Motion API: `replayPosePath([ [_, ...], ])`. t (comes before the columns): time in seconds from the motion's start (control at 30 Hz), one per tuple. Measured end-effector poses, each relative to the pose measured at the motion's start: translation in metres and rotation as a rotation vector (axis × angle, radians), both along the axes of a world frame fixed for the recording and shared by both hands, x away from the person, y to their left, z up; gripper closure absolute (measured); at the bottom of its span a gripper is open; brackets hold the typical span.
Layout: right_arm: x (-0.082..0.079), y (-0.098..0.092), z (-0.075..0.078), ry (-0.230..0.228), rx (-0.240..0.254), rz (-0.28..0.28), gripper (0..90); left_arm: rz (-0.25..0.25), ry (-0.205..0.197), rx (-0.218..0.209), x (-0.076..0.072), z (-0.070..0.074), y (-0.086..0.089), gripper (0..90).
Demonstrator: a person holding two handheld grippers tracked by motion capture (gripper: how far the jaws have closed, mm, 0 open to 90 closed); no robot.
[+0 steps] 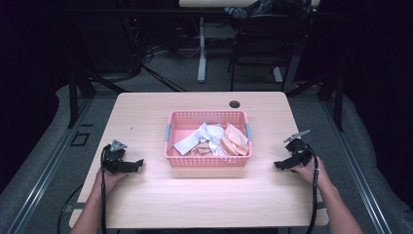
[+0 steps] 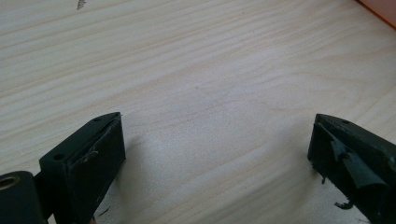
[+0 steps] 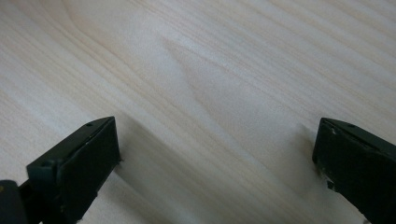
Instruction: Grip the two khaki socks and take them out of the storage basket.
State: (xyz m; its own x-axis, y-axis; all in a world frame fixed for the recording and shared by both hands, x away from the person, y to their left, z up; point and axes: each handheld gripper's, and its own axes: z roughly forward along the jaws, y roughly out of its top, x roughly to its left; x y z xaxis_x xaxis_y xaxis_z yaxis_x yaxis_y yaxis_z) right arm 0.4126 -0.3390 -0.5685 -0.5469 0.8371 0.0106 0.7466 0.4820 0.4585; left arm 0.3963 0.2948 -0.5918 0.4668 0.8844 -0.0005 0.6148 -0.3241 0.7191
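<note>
While both of your grippers rest on bare wood, nothing in the work looks begun; judge it as at the start.

Table [image 1: 146, 195]: pale wood, one dark cable hole at 12 o'clock from the basket, near the far edge.

Basket [image 1: 208, 161]: pink, latticed walls, upright at the table's middle. It sits between your two hands, well apart from each.

Cloths [image 1: 204, 137]: a loose heap inside the basket, white pieces toward 9 o'clock, peach and tan ones toward 3 o'clock. All lie within the walls; none is lifted or hangs over the rim.

Left gripper [image 1: 132, 165]: at 9 o'clock from the basket, jaws spread wide, only wood grain between them in the left gripper view.

Right gripper [image 1: 281, 165]: at 3 o'clock from the basket, jaws likewise spread wide over bare wood, holding nothing.

Left to do, by my reading: everything. You have yet to reach in and take a first cloth.
</note>
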Motion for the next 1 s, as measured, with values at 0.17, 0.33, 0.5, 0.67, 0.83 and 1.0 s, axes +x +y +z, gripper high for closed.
replayPosePath([
  [0.17,0.005,0.003,0.002,0.038,-0.021,0.001,0.0,0.000,0.000,0.000,0.000,0.000,0.000,3.7],
  [0.33,0.007,0.005,0.004,0.059,-0.009,-0.016,0.0,-0.002,0.000,0.000,0.000,0.000,0.000,3.8],
  [0.5,0.009,0.008,0.014,0.047,-0.020,-0.049,0.0,-0.002,0.000,0.000,0.000,0.000,0.000,3.7],
  [0.67,0.010,0.013,0.029,0.010,0.025,-0.081,0.0,-0.002,0.000,0.000,0.000,0.000,0.000,3.8],
  [0.83,0.010,0.020,0.042,-0.024,0.054,-0.089,0.0,-0.002,0.000,0.000,0.000,0.000,0.000,3.7],
  [1.0,0.010,0.025,0.051,-0.032,0.062,-0.086,0.0,-0.002,0.000,0.000,0.000,0.000,0.000,3.8],
])
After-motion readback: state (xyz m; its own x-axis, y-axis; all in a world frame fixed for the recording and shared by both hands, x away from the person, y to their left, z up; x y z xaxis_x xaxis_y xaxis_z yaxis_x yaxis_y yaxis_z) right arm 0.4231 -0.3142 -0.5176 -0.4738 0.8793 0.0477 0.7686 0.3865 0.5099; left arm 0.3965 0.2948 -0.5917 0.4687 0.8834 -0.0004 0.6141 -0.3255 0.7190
